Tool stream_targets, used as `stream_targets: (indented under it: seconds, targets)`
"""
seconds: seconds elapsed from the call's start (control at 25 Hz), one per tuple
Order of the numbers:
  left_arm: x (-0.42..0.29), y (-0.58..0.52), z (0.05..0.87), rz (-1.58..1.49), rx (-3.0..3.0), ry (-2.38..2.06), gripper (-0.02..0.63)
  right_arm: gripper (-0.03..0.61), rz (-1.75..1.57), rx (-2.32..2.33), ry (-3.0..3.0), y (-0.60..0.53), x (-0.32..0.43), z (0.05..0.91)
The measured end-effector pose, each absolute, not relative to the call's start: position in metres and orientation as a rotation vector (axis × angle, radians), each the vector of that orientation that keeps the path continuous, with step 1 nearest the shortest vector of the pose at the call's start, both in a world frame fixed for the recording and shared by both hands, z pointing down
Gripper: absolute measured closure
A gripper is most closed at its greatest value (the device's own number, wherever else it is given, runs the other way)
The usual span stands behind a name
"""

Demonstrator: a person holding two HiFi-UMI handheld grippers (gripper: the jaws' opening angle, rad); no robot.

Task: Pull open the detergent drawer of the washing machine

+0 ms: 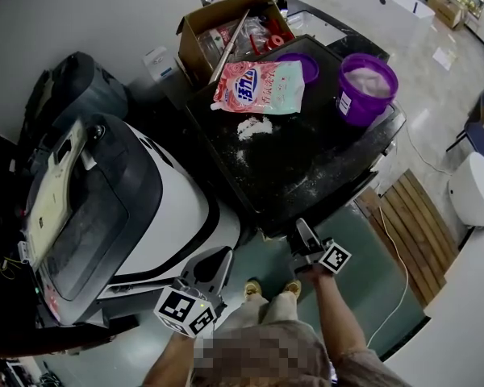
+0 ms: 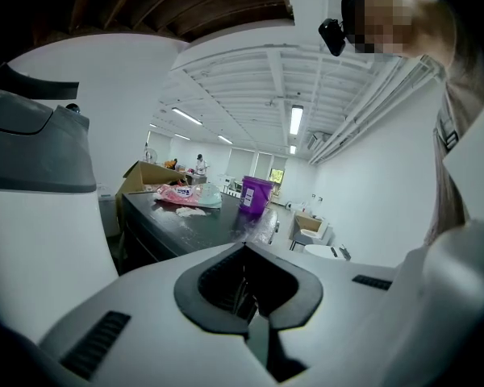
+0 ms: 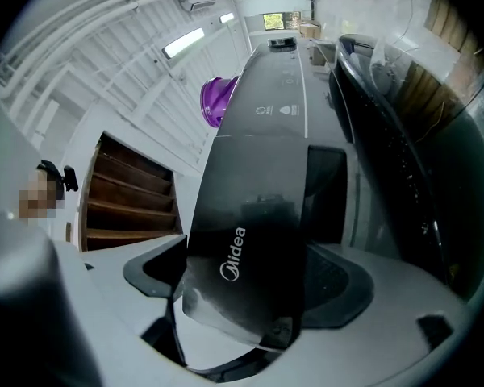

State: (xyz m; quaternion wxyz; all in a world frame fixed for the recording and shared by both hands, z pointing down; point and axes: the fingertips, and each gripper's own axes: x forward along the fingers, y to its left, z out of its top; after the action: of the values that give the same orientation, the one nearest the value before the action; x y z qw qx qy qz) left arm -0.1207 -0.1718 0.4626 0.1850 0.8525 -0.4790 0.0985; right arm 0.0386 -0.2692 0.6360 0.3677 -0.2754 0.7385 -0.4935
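floor: grey-green, running under the person's feet; a wooden slat mat lies to the right of it.
white machine: low and rounded, at the left, with a dark lid.
washing machine: black, straight ahead, its flat top dusted with white.
drawer: glossy black front with a white logo, at the washing machine's near edge; how far out it stands cannot be told.
on top: spilled powder near the middle, a pink and pale green detergent bag lying flat just beyond it, a purple bucket at the far right corner.
beyond: an open cardboard box of clutter against the white wall.
left gripper: held low between the white machine and the person's legs, apart from both machines, pointing across the black top; jaws closed together with nothing between them.
right gripper: reached forward on a straight forearm to the washing machine's near edge; jaws spread on either side of the drawer front, pads pressed against it.
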Motion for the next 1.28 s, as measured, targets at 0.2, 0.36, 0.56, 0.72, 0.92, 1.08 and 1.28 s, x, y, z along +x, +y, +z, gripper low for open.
stream_targets:
  seconds: [0.2, 0.36, 0.56, 0.72, 0.92, 1.08, 1.28]
  targets:
    - [-0.121, -0.172, 0.463, 0.286, 2.392, -1.357, 0.591, 0.161, -1.260, -0.700, 1.876, -0.269, 0.040, 0.637]
    - [-0.114, -0.171, 0.466, 0.288, 2.409, -1.328, 0.591, 0.179, -1.269, -0.690, 1.877, -0.270, 0.040, 0.637]
    - [-0.108, -0.170, 0.465, 0.293, 2.414, -1.302, 0.591, 0.183, -1.279, -0.691, 1.879, -0.269, 0.041, 0.637]
    - [-0.105, -0.170, 0.463, 0.288, 2.427, -1.282, 0.591, 0.187, -1.295, -0.702, 1.902, -0.266, 0.042, 0.638]
    - [-0.100, -0.171, 0.464, 0.284, 2.458, -1.241, 0.591, 0.259, -1.294, -0.741, 1.898, -0.256, 0.050, 0.643]
    - [-0.095, -0.172, 0.466, 0.292, 2.462, -1.214, 0.591, 0.256, -1.291, -0.736, 1.882, -0.256, 0.050, 0.644]
    - [-0.095, -0.170, 0.471, 0.311, 2.466, -1.189, 0.591, 0.227, -1.291, -0.707, 1.816, -0.263, 0.050, 0.646]
